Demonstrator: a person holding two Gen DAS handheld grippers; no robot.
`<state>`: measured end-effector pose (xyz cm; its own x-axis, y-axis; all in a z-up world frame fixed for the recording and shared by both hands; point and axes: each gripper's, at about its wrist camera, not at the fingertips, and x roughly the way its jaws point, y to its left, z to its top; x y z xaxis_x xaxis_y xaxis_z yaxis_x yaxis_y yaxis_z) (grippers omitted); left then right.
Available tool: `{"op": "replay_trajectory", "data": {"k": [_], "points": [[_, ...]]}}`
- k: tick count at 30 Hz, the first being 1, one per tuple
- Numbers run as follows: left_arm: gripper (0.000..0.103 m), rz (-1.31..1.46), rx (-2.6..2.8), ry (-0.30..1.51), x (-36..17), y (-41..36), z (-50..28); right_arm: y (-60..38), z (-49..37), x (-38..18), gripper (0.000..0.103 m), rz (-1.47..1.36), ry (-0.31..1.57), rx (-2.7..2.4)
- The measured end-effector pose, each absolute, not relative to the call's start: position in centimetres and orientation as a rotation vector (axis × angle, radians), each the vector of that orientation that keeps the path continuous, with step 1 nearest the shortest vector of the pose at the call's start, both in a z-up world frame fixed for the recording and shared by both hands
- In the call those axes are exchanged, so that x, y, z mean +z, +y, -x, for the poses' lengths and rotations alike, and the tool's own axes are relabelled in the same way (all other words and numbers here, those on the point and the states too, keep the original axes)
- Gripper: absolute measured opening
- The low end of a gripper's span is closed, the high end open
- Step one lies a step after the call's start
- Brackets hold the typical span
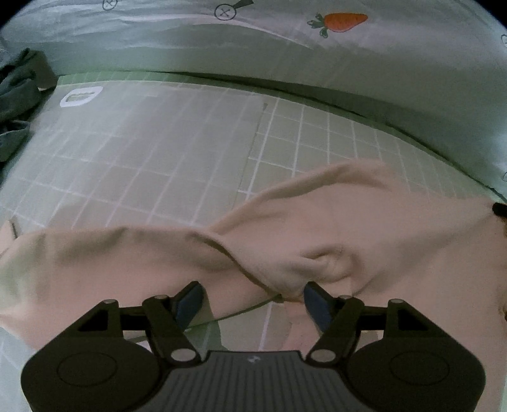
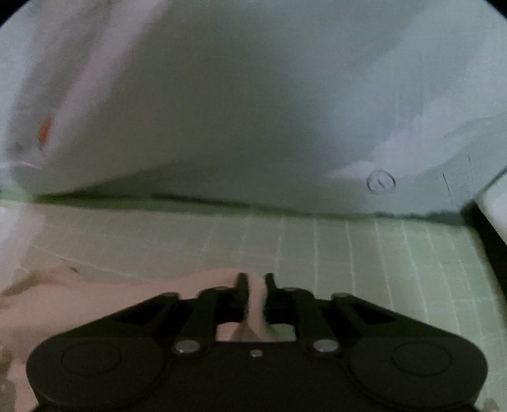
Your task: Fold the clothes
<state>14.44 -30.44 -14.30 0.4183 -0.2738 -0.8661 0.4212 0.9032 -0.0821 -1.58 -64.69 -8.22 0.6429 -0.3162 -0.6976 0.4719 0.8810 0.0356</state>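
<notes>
A pale pink garment (image 1: 348, 228) lies rumpled across a green grid mat (image 1: 177, 145). In the left wrist view my left gripper (image 1: 252, 299) is open, its blue-padded fingers (image 1: 190, 301) apart just above a folded ridge of the garment. In the right wrist view my right gripper (image 2: 255, 280) is shut on a bunched edge of the pink garment (image 2: 95, 301), which trails off to the left over the mat (image 2: 364, 253). The picture there is blurred.
A pale sheet with a carrot print (image 1: 345, 20) rises behind the mat in both views (image 2: 253, 111). A dark green garment (image 1: 16, 95) lies heaped at the mat's far left. A white logo (image 1: 80, 95) marks the mat's corner.
</notes>
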Motion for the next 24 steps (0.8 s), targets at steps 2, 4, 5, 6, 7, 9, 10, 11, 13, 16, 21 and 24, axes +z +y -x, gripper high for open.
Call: {"op": "replay_trajectory", "data": {"k": [2, 4, 5, 6, 7, 9, 10, 11, 13, 16, 21, 24], "points": [[0.072, -0.163, -0.435, 1.050, -14.0, -30.5, -14.2, -63.7, 2.7, -7.8, 0.053, -0.196, 0.726, -0.503], [0.073, -0.161, -0.439, 1.045, -13.5, -30.1, -13.5, -62.6, 4.2, -7.2, 0.075, -0.194, 0.697, -0.543], [0.073, -0.159, -0.441, 1.042, -13.2, -29.9, -13.1, -62.0, 5.6, -6.9, 0.082, -0.205, 0.687, -0.560], [0.073, -0.158, -0.444, 1.040, -13.0, -29.6, -12.6, -61.4, 6.9, -6.7, 0.082, -0.215, 0.678, -0.574], [0.074, -0.158, -0.447, 1.038, -12.8, -29.4, -12.1, -60.7, 8.4, -6.6, 0.084, -0.219, 0.677, -0.584], [0.076, -0.158, -0.453, 1.038, -12.3, -28.9, -10.7, -59.3, 11.8, -6.6, 0.097, -0.220, 0.677, -0.617], [0.078, -0.160, -0.457, 1.039, -12.1, -28.6, -9.9, -58.7, 13.6, -6.6, 0.103, -0.221, 0.678, -0.634], [0.078, -0.163, -0.462, 1.039, -11.9, -28.3, -8.8, -58.2, 15.4, -6.8, 0.103, -0.230, 0.683, -0.652], [0.079, -0.172, -0.481, 1.039, -11.7, -28.1, -6.8, -57.2, 18.9, -7.1, 0.103, -0.249, 0.695, -0.688], [0.084, -0.210, -0.527, 1.035, -11.8, -28.4, -3.2, -56.0, 23.3, -8.2, 0.103, -0.293, 0.700, -0.763], [0.086, -0.242, -0.562, 1.036, -12.6, -28.7, 1.7, -55.3, 28.9, -9.5, 0.103, -0.337, 0.711, -0.842], [0.086, -0.218, -0.548, 1.056, -13.5, -28.7, 3.9, -55.8, 30.7, -9.7, 0.103, -0.350, 0.711, -0.843]]}}
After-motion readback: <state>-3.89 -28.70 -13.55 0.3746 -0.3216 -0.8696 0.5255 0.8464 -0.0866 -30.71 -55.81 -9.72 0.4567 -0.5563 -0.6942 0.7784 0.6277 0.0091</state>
